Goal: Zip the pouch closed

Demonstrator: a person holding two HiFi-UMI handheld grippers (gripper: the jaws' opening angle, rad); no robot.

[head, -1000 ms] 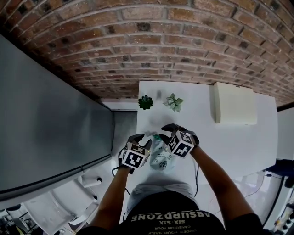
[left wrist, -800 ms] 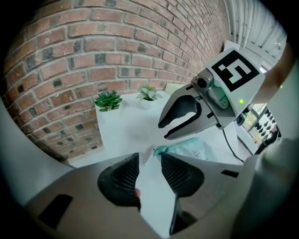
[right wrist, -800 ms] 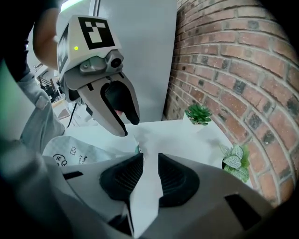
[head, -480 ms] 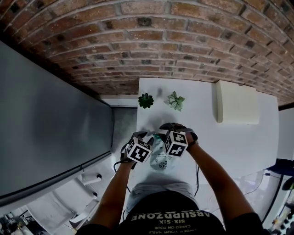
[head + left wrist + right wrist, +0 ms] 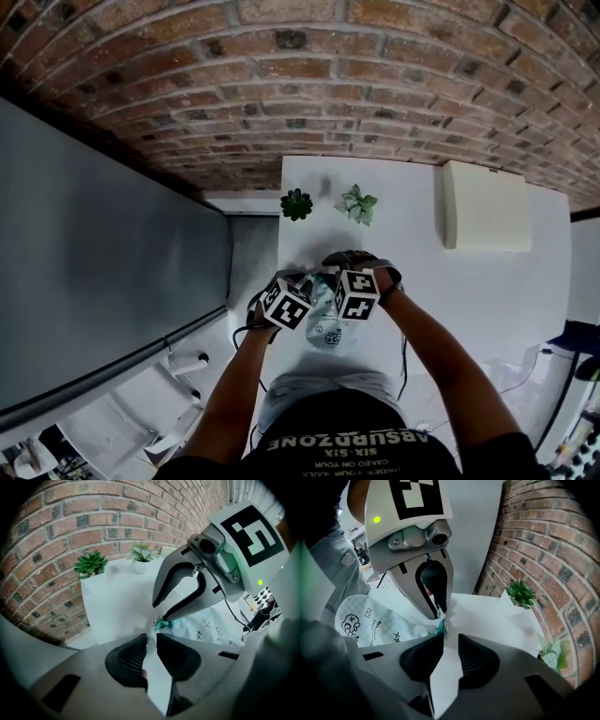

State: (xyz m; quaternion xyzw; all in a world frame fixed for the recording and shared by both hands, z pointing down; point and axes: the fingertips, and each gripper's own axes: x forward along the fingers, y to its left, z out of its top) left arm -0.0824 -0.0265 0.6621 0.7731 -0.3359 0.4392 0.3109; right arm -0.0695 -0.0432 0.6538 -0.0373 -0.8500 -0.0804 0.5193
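A pale pouch (image 5: 330, 328) with black doodle print lies on the white table (image 5: 422, 281), its teal zipper end (image 5: 161, 624) at the far side. Both grippers point steeply down at that end. My left gripper (image 5: 302, 279) is closing, and the pouch's corner edge (image 5: 154, 629) lies at its tips with a gap still showing between the pads. My right gripper (image 5: 324, 278) stands beside it, its jaws narrowly apart. The teal zipper end (image 5: 439, 627) touches the tip of its left pad. Each gripper shows in the other's view: right gripper (image 5: 160, 612), left gripper (image 5: 439, 612).
Two small potted plants (image 5: 296, 204) (image 5: 357, 204) stand at the table's far edge by the brick wall. A cream box (image 5: 483, 208) sits at the far right. A grey panel (image 5: 94, 262) runs along the left, past the table's left edge.
Both grippers have sunk onto the pouch's far end and rolled a little. Their marker cubes now sit closer together.
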